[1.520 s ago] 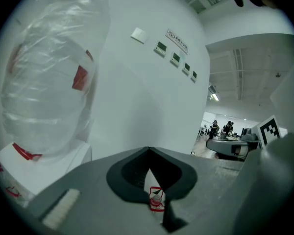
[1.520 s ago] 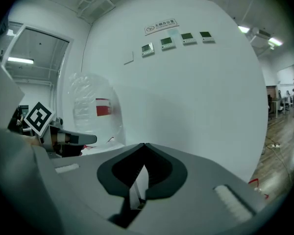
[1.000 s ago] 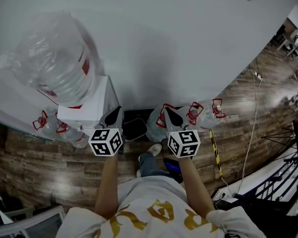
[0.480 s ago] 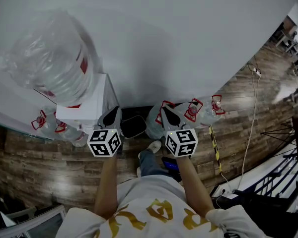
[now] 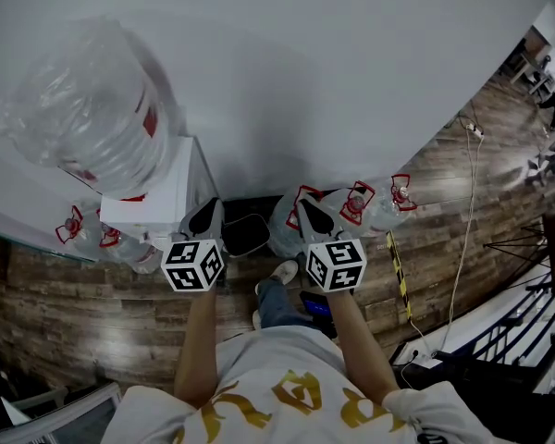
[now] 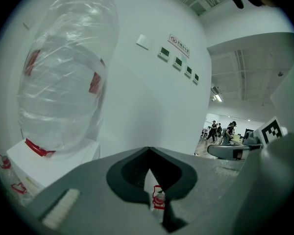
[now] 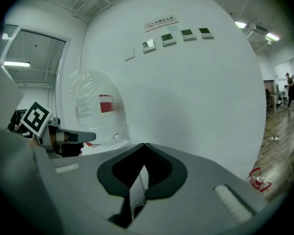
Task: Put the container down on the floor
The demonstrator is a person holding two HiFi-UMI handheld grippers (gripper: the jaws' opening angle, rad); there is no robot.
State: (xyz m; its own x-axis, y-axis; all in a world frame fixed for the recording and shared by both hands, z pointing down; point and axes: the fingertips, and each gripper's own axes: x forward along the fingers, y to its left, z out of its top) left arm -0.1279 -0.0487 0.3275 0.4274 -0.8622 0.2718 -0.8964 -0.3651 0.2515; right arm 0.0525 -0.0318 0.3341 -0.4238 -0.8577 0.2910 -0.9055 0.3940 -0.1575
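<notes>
Held side by side above the floor (image 5: 92,313) are the left gripper (image 5: 206,218) and right gripper (image 5: 314,216), each with jaws pressed together on nothing. The container is judged to be the jug (image 5: 283,231) stood on the floor just beyond the right gripper, against the wall (image 5: 305,81), so release looks done. A wrapped bottle (image 5: 88,109) is seated on the dispenser (image 5: 162,209), far left

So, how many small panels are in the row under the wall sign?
4, in one row on the wall under the sign: leftmost panel, second panel, third panel, rightmost panel. None seems hidden.
</notes>
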